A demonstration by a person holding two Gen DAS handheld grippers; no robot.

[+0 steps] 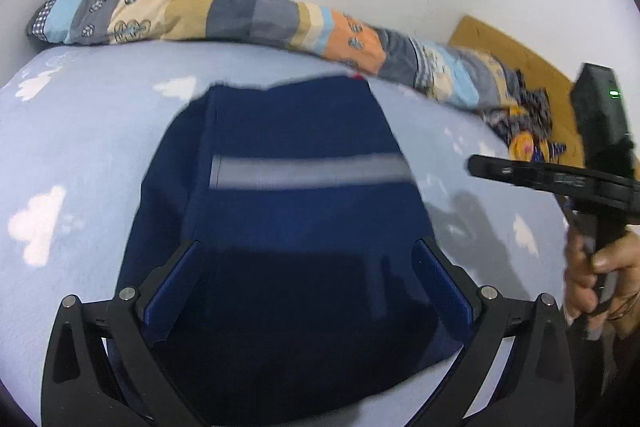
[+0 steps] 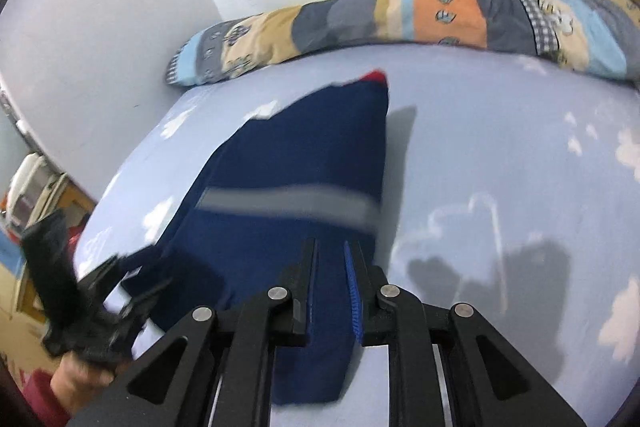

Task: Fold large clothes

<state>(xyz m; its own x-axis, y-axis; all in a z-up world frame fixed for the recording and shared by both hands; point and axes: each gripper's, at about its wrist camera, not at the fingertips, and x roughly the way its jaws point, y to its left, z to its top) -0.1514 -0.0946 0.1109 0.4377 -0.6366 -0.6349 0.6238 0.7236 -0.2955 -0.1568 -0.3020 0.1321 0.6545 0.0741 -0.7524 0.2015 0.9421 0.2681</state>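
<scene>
Two grippers work the navy garment (image 1: 296, 195), already folded narrow on the bed (image 1: 80, 147) before the quilt (image 1: 248, 15): our left gripper (image 1: 308, 279) gapes wide above its near end, our right gripper (image 2: 330, 287) seems nearly closed on its edge, so next we judge another fold.

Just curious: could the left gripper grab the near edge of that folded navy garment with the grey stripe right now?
Probably yes: the left gripper is open, with the folded navy garment just beyond it and nothing between.
</scene>
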